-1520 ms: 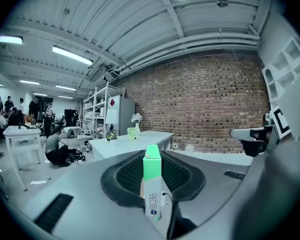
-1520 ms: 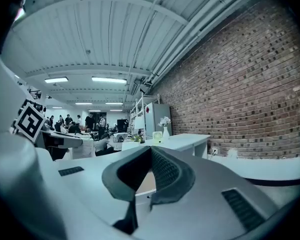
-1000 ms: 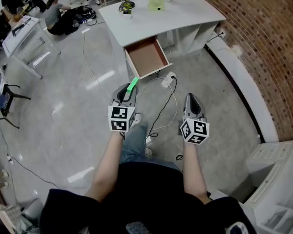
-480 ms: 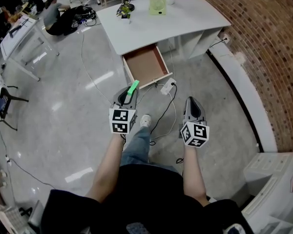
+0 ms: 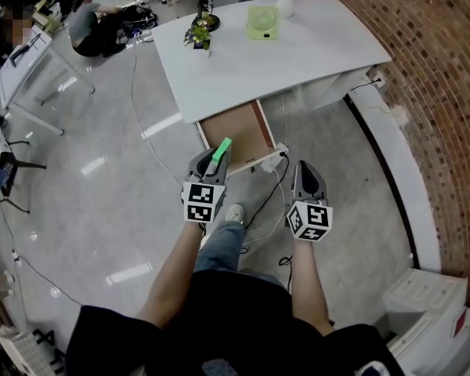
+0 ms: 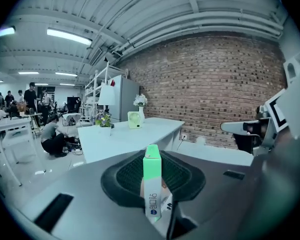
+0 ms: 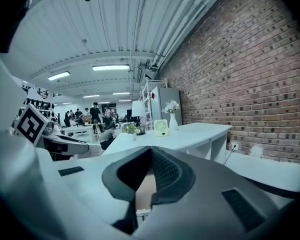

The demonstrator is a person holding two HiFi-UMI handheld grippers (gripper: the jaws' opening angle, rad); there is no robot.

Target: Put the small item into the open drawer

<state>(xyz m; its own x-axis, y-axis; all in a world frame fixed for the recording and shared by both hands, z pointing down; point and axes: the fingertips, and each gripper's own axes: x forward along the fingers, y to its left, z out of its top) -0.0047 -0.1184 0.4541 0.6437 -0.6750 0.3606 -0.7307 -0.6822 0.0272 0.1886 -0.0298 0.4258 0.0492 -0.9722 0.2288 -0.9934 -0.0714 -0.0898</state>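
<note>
A person closes in on the white worktop [image 5: 298, 49], left tongs [image 5: 211, 158] clamped on a small green box [image 5: 220, 150]. Over the past second the open drawer [image 5: 239, 131] has slid from well ahead to just beyond the tongs' tips in the head view. The box's green end now overlaps the drawer's front edge. The grip looks unchanged, with the box standing upright between the pads and its green cap poking above them. By this showing the approach is nearly over. What seems left is a short reach forward and down, then letting go over the drawer's bare brown floor. How far the box sits above the drawer cannot be told from overhead.

The right tongs [image 5: 304, 172] are empty, tips together, with only the drawer and a power strip [image 5: 270, 161] on the floor showing through the gap behind the tips.

Both bare forearms stretch forward side by side, marker cubes facing up toward the head camera, and both tongs point at the worktop. The left gripper view looks level across the worktop, so the left tongs appear to ride at about that height.
</note>
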